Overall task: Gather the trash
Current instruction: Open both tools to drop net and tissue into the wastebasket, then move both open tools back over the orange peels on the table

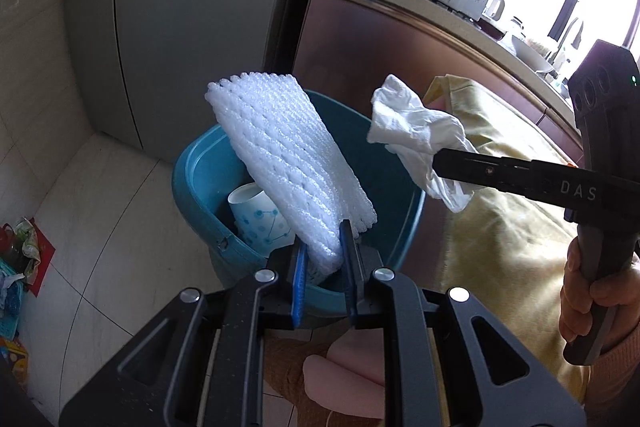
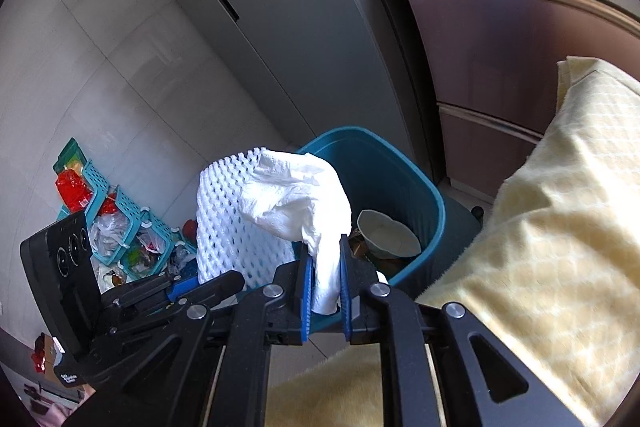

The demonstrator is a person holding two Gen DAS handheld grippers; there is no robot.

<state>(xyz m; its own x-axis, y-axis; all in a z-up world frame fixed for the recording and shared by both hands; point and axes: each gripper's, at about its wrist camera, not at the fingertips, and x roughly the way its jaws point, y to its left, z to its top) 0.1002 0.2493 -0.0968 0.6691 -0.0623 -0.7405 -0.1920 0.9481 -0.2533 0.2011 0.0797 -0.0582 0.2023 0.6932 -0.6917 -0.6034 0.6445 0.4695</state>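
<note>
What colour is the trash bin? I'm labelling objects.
Teal blue bin, clearest in the right wrist view.

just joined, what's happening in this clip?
A person is collecting trash with a handheld gripper in each hand. The left gripper is shut on a white foam mesh sleeve, and the right gripper pinches a crumpled white paper tissue. Both pieces hang over the open teal plastic bin, which already holds a patterned paper cup and a pale bowl. Nothing has been dropped yet.
</note>
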